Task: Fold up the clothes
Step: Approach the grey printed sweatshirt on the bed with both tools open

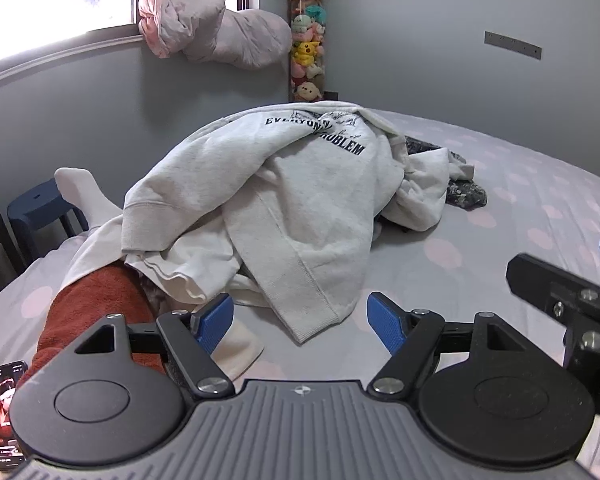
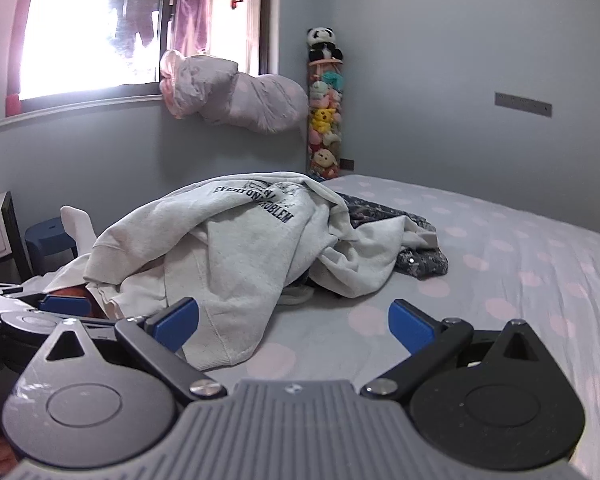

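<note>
Both tools, left tool (image 1: 300, 322) and right tool (image 2: 294, 326), gape wide and empty just before the heaped pale grey printed sweatshirt (image 1: 284, 200); grabbing its cuff risks dragging the white garment (image 1: 188, 264) beneath it.

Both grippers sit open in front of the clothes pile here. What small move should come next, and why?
Probably ease the left gripper forward onto the grey sweatshirt's cuff: its jaws are open, the cuff lies on the bedsheet just ahead between them, and nothing is held yet.

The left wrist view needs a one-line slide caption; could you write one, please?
Open left tongs face a crumpled grey sweatshirt heaped on the dotted bed.
</note>
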